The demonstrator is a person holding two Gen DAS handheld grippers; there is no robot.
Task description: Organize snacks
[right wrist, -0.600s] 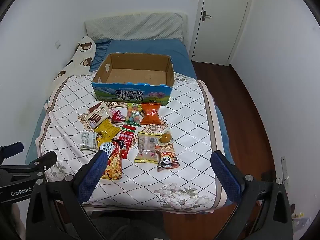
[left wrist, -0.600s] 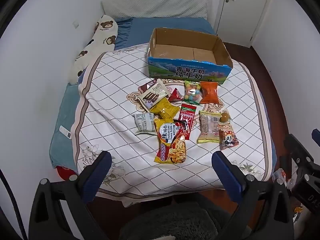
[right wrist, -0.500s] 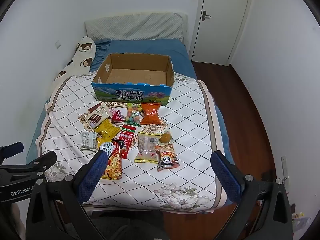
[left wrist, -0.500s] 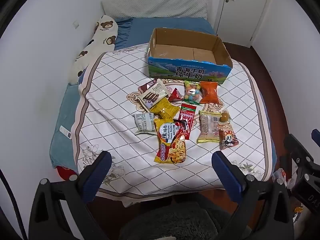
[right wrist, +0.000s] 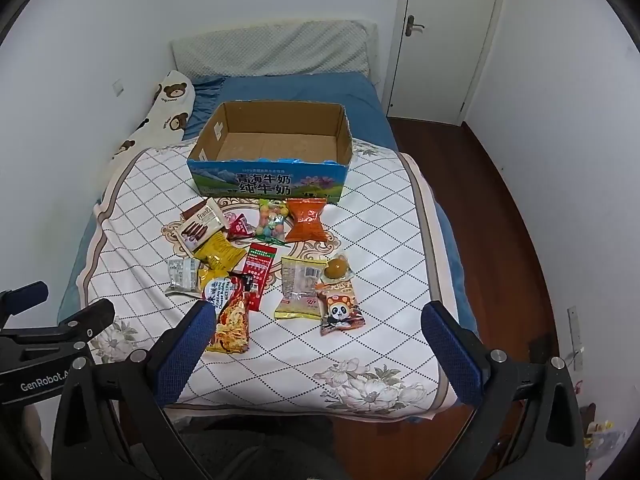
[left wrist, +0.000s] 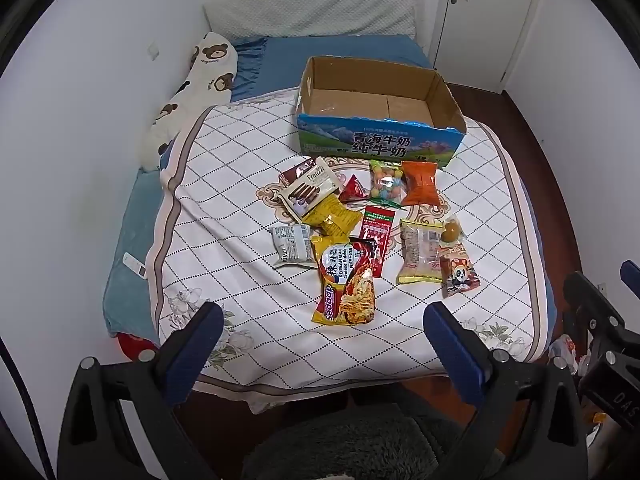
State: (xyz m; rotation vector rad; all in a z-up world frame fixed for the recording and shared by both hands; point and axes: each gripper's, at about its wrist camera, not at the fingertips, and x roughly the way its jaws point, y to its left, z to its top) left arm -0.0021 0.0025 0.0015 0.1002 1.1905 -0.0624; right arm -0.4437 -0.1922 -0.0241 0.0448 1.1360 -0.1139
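A cardboard box [left wrist: 380,120] stands on the quilt [left wrist: 224,216] of a bed, on the far side of the snacks, with its top open. Inside the box only the bare brown bottom shows; no packet lies in it. Its front wall is blue with printed characters. All the snacks lie outside, on the quilt just in front of the box: an orange bag [left wrist: 420,184] and a bag of coloured balls [left wrist: 386,182] are nearest to the front wall, and a small red packet [left wrist: 354,190] and a biscuit pack [left wrist: 308,194] lie beside them. Nearer to the camera are a yellow bag [left wrist: 332,216], a noodle pack [left wrist: 346,280], a red sachet [left wrist: 376,238], a pale wrapped cake [left wrist: 420,256] and a panda packet [left wrist: 458,274]. The left gripper [left wrist: 318,344] hangs above the near edge of the bed with its jaws wide apart and nothing between them. The right gripper [right wrist: 316,344] is the same, open wide and empty.
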